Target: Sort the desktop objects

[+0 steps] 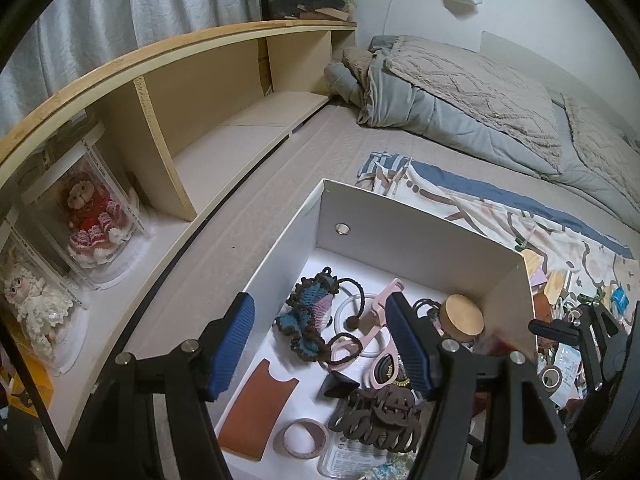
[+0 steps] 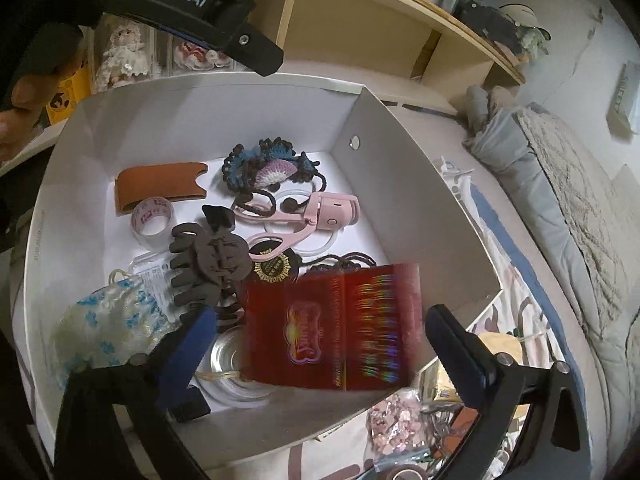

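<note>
A white cardboard box (image 1: 404, 220) (image 2: 400, 184) on the bed holds a brown hair claw (image 2: 204, 264) (image 1: 380, 416), a pink eyelash curler (image 2: 320, 212), a crocheted blue and purple piece (image 1: 308, 316) (image 2: 272, 164), a brown leather sleeve (image 1: 256, 412) (image 2: 160, 188), a tape roll (image 1: 302, 438) (image 2: 154, 220) and a wooden-lidded jar (image 1: 464, 316). A red holographic packet (image 2: 336, 328) is blurred between my right gripper's (image 2: 320, 340) open fingers, over the box. My left gripper (image 1: 320, 344) is open and empty above the box.
A pile of small items (image 1: 568, 320) (image 2: 404, 420) lies on a patterned cloth (image 1: 480, 208) right of the box. A wooden headboard shelf (image 1: 224, 92) holds dolls in clear cases (image 1: 92, 216). Folded blankets (image 1: 460, 92) lie at the back.
</note>
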